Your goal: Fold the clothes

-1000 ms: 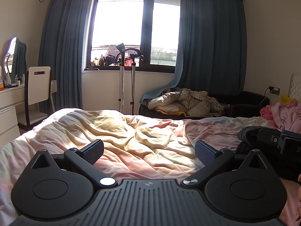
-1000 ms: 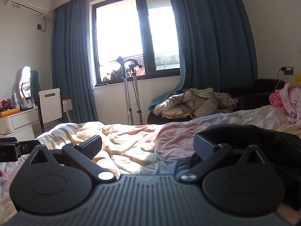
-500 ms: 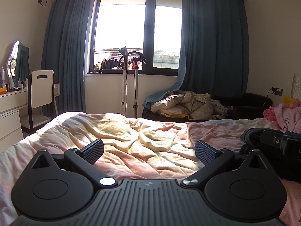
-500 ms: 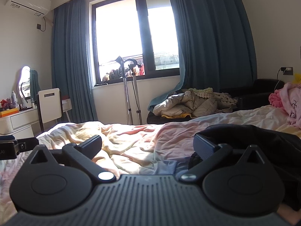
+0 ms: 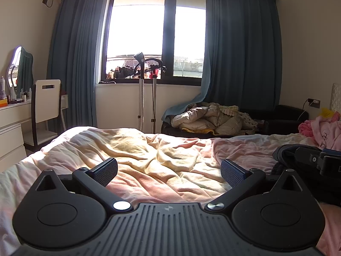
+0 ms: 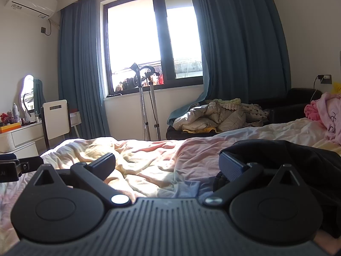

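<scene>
A dark garment point(image 6: 298, 160) lies bunched on the bed at the right, under and beside the right finger of my right gripper point(image 6: 168, 167). That gripper is open and empty, low over the pink and yellow bedding point(image 6: 149, 160). My left gripper point(image 5: 169, 171) is open and empty too, low over the bedding point(image 5: 159, 160). In the left wrist view the dark garment point(image 5: 283, 155) shows at the right edge, with part of the right gripper over it. A pink garment point(image 5: 326, 130) lies at the far right of the bed; it also shows in the right wrist view point(image 6: 328, 113).
A pile of beige quilted clothes point(image 5: 211, 119) sits on a dark sofa point(image 5: 285, 115) beyond the bed. A garment steamer stand point(image 5: 141, 98) stands by the window. A white chair point(image 5: 45, 102) and a dresser point(image 5: 10, 123) are at the left.
The left gripper has tilted up slightly and drifted left, so the room sits lower in its view. The right gripper has barely moved. Both stay open.
</scene>
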Demonstrator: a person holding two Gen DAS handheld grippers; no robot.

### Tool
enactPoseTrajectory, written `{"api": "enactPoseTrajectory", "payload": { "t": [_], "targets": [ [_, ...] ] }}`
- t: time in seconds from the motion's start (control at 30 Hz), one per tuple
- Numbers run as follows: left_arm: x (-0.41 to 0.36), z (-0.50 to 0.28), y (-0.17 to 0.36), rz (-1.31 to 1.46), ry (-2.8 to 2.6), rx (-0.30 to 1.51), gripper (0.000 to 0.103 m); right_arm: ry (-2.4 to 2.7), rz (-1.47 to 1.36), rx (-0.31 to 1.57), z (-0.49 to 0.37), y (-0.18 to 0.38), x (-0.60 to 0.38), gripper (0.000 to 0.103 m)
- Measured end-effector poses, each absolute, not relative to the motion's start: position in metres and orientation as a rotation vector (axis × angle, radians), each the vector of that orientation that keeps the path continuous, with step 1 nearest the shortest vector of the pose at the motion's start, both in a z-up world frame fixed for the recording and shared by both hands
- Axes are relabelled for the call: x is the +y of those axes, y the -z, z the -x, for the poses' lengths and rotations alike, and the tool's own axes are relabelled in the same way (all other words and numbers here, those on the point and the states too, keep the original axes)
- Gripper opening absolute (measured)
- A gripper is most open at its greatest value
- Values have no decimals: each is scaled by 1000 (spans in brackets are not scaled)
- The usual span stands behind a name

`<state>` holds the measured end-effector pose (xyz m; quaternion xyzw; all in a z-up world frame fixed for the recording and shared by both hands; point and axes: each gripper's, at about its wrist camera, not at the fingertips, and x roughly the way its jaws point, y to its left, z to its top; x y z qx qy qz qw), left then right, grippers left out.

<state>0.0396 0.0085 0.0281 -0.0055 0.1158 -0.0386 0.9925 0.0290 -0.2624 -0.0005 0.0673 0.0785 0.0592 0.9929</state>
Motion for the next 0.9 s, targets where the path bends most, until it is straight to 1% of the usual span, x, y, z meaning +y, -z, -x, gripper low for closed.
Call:
{"api": "enactPoseTrajectory", "payload": {
  "t": [0.9],
  "targets": [
    [8,-44,-25,7,85,235,103,-120,-134,162,-34,1,-264,103]
  ]
}}
